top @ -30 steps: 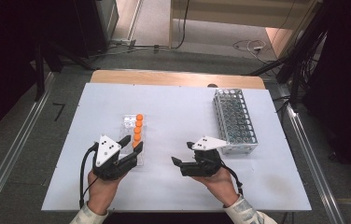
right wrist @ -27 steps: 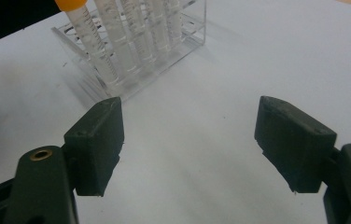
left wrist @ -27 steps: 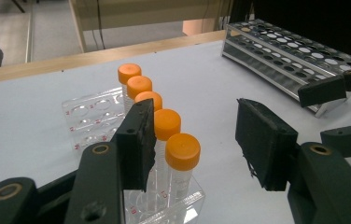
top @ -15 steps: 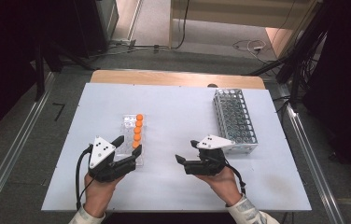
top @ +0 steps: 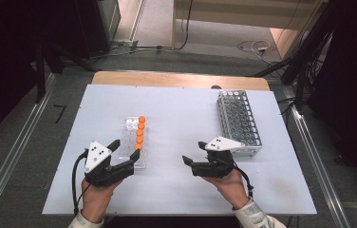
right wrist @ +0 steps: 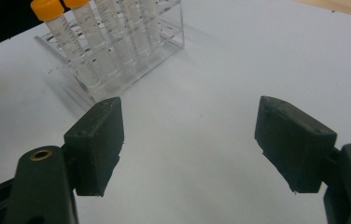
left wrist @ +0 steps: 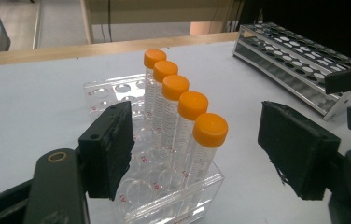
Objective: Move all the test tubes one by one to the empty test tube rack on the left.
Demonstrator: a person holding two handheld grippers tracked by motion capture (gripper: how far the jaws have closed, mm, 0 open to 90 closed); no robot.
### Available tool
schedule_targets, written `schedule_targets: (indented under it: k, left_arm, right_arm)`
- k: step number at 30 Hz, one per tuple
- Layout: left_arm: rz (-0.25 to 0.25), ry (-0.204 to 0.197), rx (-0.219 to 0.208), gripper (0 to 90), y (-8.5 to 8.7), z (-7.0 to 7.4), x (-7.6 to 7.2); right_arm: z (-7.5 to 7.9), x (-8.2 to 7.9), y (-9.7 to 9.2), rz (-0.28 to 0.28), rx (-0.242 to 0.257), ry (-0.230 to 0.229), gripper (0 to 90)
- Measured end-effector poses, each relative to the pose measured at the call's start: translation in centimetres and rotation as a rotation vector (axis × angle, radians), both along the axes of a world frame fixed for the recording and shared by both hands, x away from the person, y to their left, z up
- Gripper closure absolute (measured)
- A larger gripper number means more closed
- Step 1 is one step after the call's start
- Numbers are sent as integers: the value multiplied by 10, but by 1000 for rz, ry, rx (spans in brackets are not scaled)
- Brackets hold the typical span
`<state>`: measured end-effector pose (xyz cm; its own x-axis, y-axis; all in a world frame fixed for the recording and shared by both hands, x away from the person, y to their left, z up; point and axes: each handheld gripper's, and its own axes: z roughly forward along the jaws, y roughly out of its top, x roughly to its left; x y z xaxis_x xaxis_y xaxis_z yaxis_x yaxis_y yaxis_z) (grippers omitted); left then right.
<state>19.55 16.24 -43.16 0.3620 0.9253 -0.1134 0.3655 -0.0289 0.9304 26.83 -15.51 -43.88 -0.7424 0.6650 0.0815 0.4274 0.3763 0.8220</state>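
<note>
Lately we have drawn our left gripper (top: 122,156) back toward ourselves, so its wide-spread jaws now frame the nearest of the five orange-capped tubes (left wrist: 205,143) standing in the clear rack (top: 134,141). Our right gripper (top: 192,163), also wide and empty, hovers over bare table, well short of the metal rack (top: 238,122), so we judge a first tube pick is next.

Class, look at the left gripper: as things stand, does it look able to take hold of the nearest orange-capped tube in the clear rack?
Probably yes. The left gripper is open, the nearest tube stands upright between its jaws, and nothing blocks it.
</note>
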Motion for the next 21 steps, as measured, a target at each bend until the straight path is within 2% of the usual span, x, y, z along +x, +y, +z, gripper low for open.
schedule_targets:
  k: [11,21]
  left_arm:
    - [23,3,-9,228,8,-4,-2]
    - [75,-7,-17,196,21,-6,-2]
  right_arm:
    - [2,1,-11,-21,16,-12,226]
    - [4,0,-24,-46,29,-24,226]
